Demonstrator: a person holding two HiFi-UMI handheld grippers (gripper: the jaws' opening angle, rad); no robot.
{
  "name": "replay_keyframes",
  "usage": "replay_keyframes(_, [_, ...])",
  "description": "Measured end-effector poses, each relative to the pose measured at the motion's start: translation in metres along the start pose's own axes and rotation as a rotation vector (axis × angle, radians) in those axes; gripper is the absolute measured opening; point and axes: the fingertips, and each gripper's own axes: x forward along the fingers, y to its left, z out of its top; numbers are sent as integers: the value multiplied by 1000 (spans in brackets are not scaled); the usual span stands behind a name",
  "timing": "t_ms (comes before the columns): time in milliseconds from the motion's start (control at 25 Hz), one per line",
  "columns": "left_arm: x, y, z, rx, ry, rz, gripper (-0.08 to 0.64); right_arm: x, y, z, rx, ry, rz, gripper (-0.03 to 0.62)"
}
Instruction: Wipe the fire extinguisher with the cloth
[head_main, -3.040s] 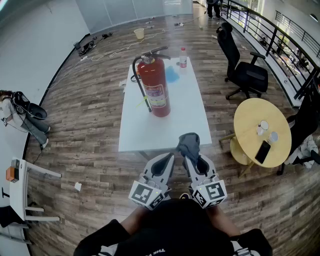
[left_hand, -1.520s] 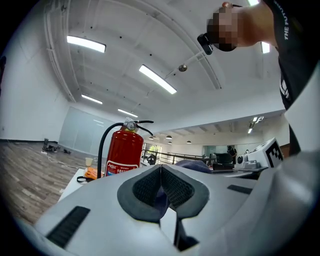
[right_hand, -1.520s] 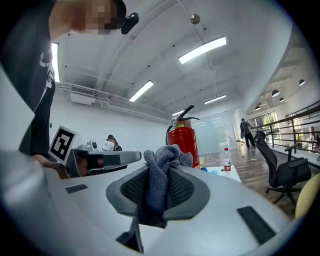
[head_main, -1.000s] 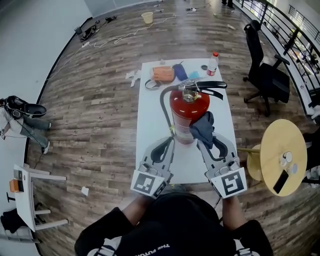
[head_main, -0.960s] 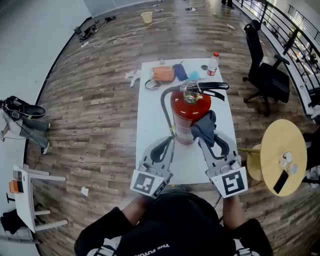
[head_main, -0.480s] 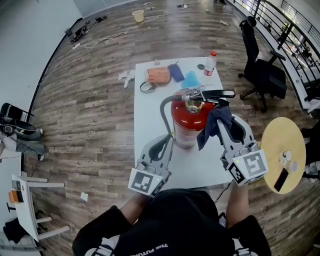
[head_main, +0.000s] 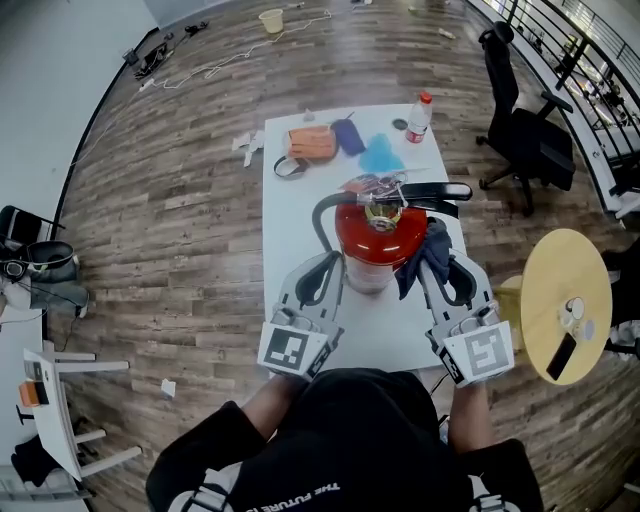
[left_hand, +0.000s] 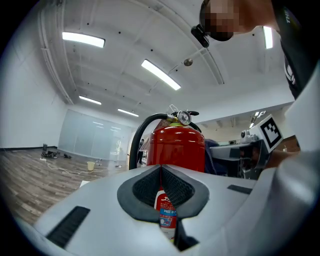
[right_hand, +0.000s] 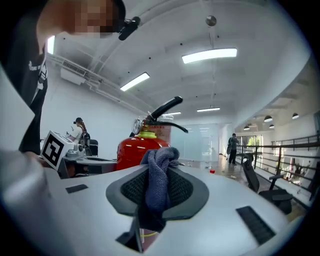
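A red fire extinguisher (head_main: 368, 240) stands upright on the white table (head_main: 300, 210), with its black hose (head_main: 322, 215) on the left and its black handle (head_main: 432, 190) pointing right. My right gripper (head_main: 432, 258) is shut on a dark blue-grey cloth (head_main: 424, 250), which lies against the cylinder's upper right side. In the right gripper view the cloth (right_hand: 159, 185) hangs between the jaws, with the extinguisher (right_hand: 134, 150) just behind it. My left gripper (head_main: 330, 264) sits shut and empty close to the cylinder's left side. In its own view the extinguisher (left_hand: 176, 145) stands straight ahead.
At the table's far end lie an orange bundle (head_main: 308, 143), a dark blue item (head_main: 347, 135), a light blue cloth (head_main: 380, 156) and a bottle (head_main: 420, 115). A black office chair (head_main: 525, 130) and a round yellow table (head_main: 565, 300) stand to the right.
I have come up to the table since the first frame. In the last half second the right gripper drew the cloth in against the cylinder, and the left gripper closed in on its left side.
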Motion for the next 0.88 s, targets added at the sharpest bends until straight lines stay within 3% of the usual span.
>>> replay_keyframes(120, [4, 3, 1, -9, -1, 5, 23, -5, 11, 34, -65, -60, 19, 81])
replay_keyframes(280, [3, 7, 0, -12, 0, 12, 23, 3, 52, 78, -93, -158, 169, 81])
replay_keyframes(360, [0, 8, 0, -12, 0, 17, 23, 16, 71, 90, -123, -179, 192, 81])
replay_keyframes(520, [-2, 12, -2, -16, 5, 22, 23, 36, 83, 96, -136, -142, 168, 81])
replay_keyframes(720, [-6, 15, -4, -17, 4, 14, 23, 18, 53, 84, 59, -163, 160, 81])
replay_keyframes(800, [-5, 16, -5, -18, 10, 8, 23, 8, 22, 82, 73, -177, 89, 84])
replay_keyframes(880, [-3, 15, -6, -17, 15, 0, 23, -3, -10, 77, 22, -153, -27, 84])
